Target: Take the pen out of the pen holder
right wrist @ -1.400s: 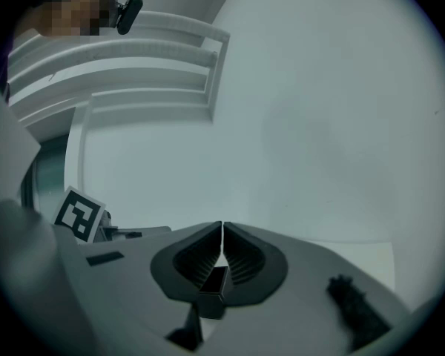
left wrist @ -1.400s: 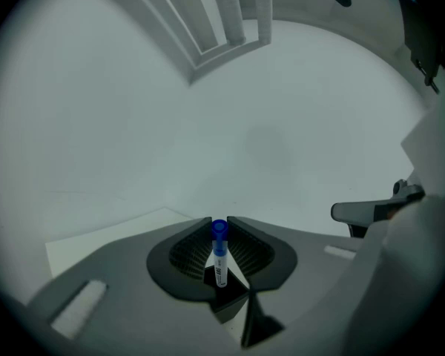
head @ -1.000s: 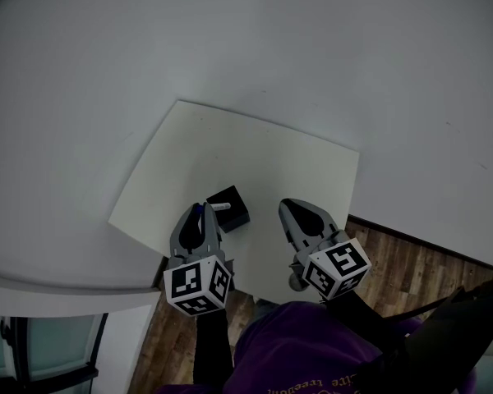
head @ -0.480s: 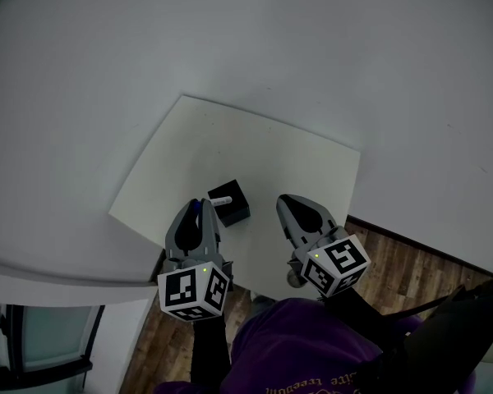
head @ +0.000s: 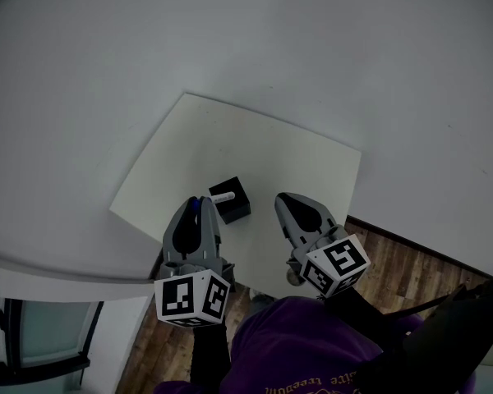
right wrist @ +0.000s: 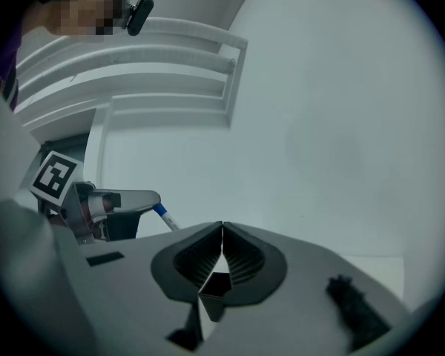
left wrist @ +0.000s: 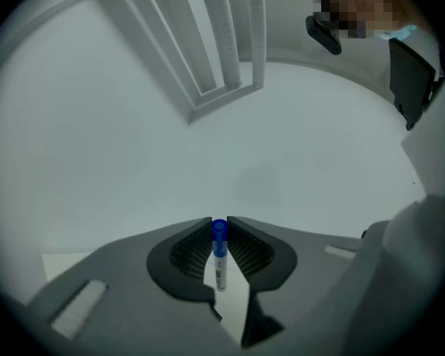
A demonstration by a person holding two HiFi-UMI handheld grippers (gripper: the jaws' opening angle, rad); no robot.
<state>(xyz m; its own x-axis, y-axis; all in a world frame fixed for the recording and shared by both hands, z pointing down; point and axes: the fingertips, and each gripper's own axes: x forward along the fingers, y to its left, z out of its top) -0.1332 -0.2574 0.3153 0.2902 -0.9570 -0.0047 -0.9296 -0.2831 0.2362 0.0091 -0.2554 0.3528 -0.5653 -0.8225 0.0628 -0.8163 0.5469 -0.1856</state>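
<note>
1. Table: smooth, matt, pale top.
2. Floor: brown wood planks.
3. Pen: glossy white plastic, blue cap.
4. Pen holder: matt black.
5. Left gripper: matt grey plastic, ribbed inner faces.

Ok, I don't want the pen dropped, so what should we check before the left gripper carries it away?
1. Left gripper shut on the pen: ok.
2. Pen out of the pen holder: ok, its blue end sits beside the holder in the head view.
3. Pen holder standing on the table: ok.
4. Right gripper empty with fingers together: ok.
5. Bare table surface beyond the holder for setting the pen down: ok.
6. Grip firm enough to carry the pen: cannot tell.
</note>
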